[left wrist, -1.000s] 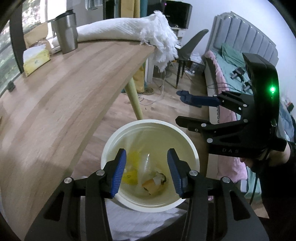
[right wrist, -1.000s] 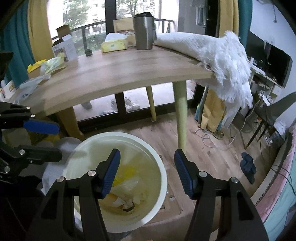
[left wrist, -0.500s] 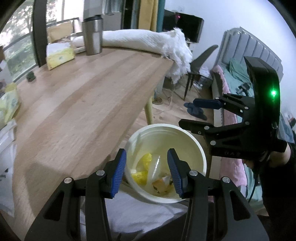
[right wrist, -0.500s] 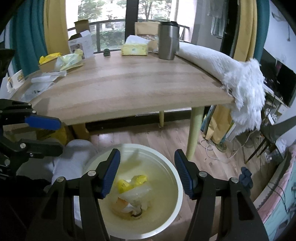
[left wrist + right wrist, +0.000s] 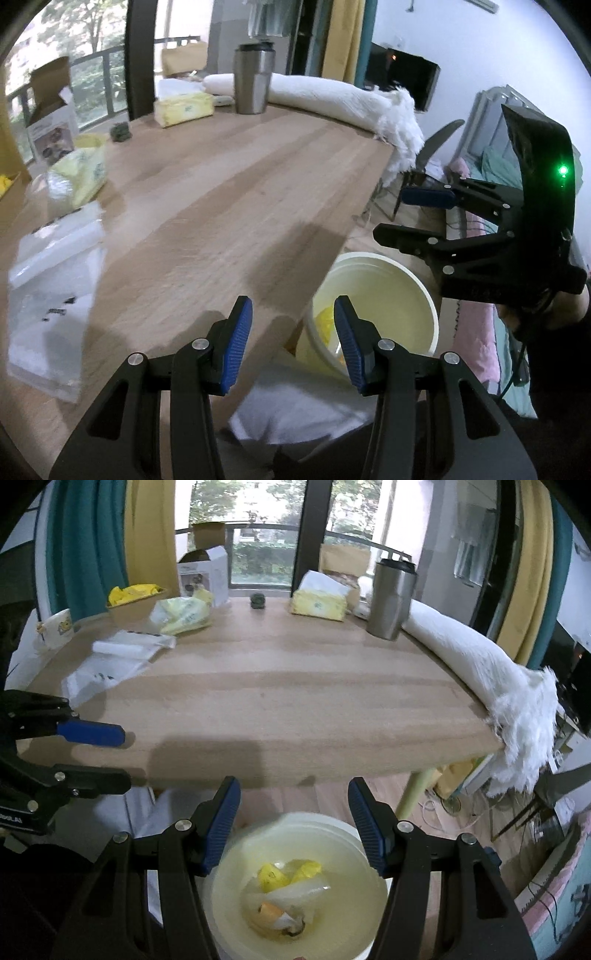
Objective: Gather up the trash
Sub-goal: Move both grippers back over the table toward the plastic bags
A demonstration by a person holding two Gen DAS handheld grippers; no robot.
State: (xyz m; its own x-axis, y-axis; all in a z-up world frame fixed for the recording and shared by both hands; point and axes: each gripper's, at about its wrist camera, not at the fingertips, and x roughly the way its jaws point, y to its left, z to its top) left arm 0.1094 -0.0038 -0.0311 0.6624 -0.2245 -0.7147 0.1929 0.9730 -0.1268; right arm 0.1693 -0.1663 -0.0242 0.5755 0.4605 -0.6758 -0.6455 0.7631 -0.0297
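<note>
- Trash [image 5: 284, 893] sits in the pale bucket [image 5: 236, 923] on the floor, just under the table edge
- Both tongs, left gripper [image 5: 291, 343] and right gripper [image 5: 293, 829], are apart and hold nothing
- More wrappers [image 5: 181, 614] lie far back on the wooden table [image 5: 295, 701]

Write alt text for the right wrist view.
The right gripper hangs open and empty over a cream bin holding yellow wrappers, just below a wooden table with a steel tumbler, tissue pack and white towel.
</note>
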